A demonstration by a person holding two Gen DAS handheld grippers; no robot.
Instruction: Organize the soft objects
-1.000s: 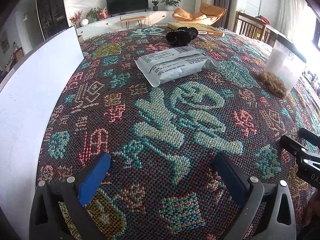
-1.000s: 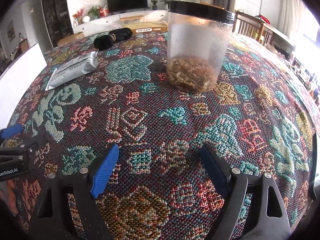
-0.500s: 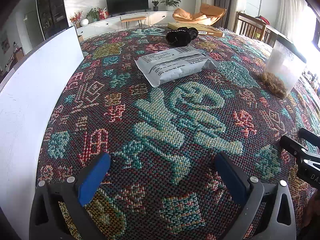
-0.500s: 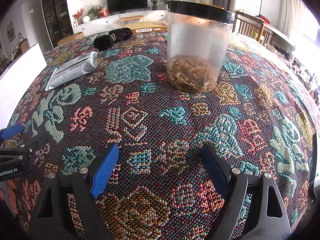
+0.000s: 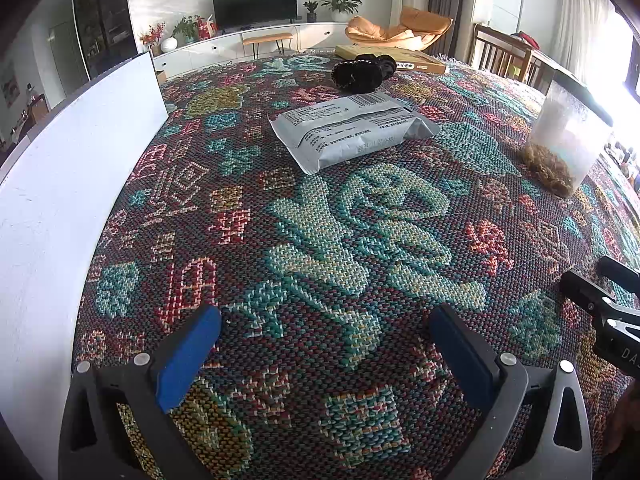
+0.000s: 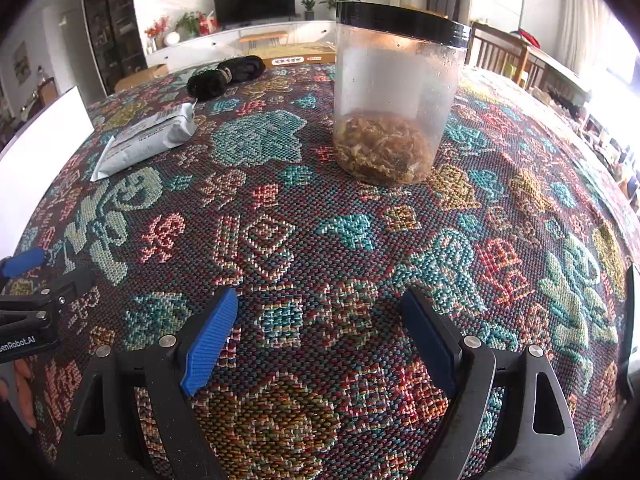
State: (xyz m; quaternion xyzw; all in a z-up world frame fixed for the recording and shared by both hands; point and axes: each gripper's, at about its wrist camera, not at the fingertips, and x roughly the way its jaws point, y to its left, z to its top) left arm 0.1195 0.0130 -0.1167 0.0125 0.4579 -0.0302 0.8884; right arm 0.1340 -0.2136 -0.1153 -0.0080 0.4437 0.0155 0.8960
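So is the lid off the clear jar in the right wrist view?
No, the black lid sits closed on top of the clear jar, which stands upright on the patterned cloth.

I am seeing the packet (image 5: 352,128) lying on the tablecloth (image 5: 320,240) ahead of my left gripper (image 5: 324,348). The bundle (image 5: 360,74) is sitting behind it, touching the flat box (image 5: 416,62). The jar (image 6: 394,100) is standing to the right, the board (image 5: 60,184) running along the left.
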